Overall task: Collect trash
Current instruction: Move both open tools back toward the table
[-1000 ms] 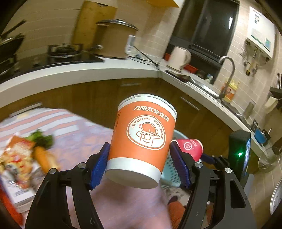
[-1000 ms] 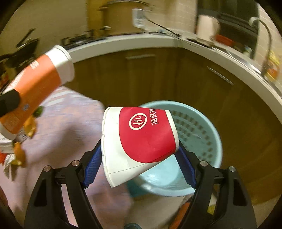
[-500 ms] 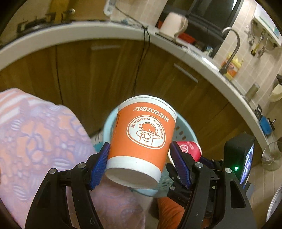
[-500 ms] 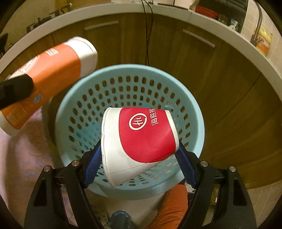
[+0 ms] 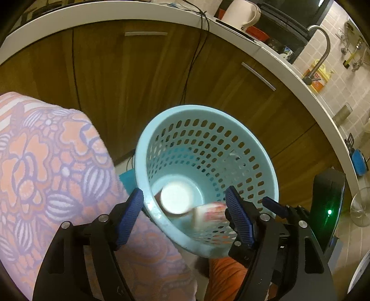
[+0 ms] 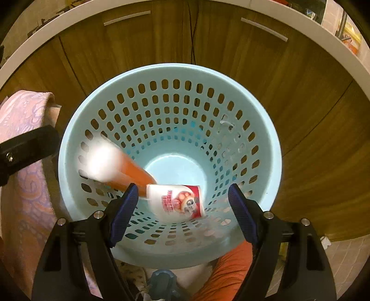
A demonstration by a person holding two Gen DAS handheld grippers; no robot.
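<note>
A light blue perforated basket stands on the floor below both grippers. Inside it the orange paper cup is blurred and tilted against the left wall, white base up. The red and white paper cup lies on its side near the basket's bottom, also blurred. My left gripper hangs over the basket's near-left rim, its jaws opening with nothing between the blue pads. My right gripper hangs above the basket's near side, jaws opening, pads clear of the cups.
A table under a pink and purple flowered cloth sits left of the basket. Brown cabinets under a white counter curve behind it. A kettle and tap stand on the counter. An orange-clad leg shows below.
Both cups have left the grippers and dropped into the basket. Both grippers' jaws have widened. Both views have tipped lower toward the basket.
</note>
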